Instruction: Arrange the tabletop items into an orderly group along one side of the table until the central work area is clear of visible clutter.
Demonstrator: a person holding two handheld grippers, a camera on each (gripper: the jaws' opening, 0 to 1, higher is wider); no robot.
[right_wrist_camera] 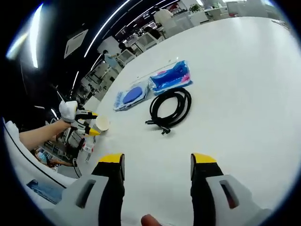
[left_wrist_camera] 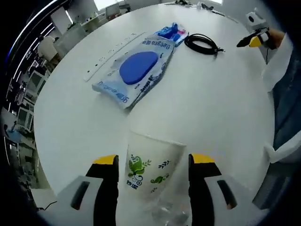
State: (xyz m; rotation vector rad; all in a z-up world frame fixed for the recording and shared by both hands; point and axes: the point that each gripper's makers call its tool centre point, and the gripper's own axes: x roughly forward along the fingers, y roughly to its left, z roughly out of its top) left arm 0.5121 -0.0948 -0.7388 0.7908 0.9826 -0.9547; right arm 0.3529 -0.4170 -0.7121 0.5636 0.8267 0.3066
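A white paper cup (left_wrist_camera: 153,172) with green leaf print lies between the jaws of my left gripper (left_wrist_camera: 154,162), which is shut on it, its mouth pointing away over the white round table (left_wrist_camera: 216,108). Beyond it lie a wet-wipes pack (left_wrist_camera: 136,70) with a blue lid, a blue-and-pink packet (left_wrist_camera: 171,32) and a coiled black cable (left_wrist_camera: 203,44). My right gripper (right_wrist_camera: 157,162) stands open over the table (right_wrist_camera: 244,94) with nothing between its fingers, in front of the cable (right_wrist_camera: 170,107), packet (right_wrist_camera: 171,77) and wipes (right_wrist_camera: 131,96). Left gripper (right_wrist_camera: 93,124) and cup (right_wrist_camera: 101,123) appear at the left.
A long white power strip (left_wrist_camera: 110,52) lies beside the wipes pack toward the table's far edge. The right gripper (left_wrist_camera: 249,41) hovers at the far right, with a person's white sleeve (left_wrist_camera: 277,61) behind it. Desks and chairs (right_wrist_camera: 122,54) stand beyond the table.
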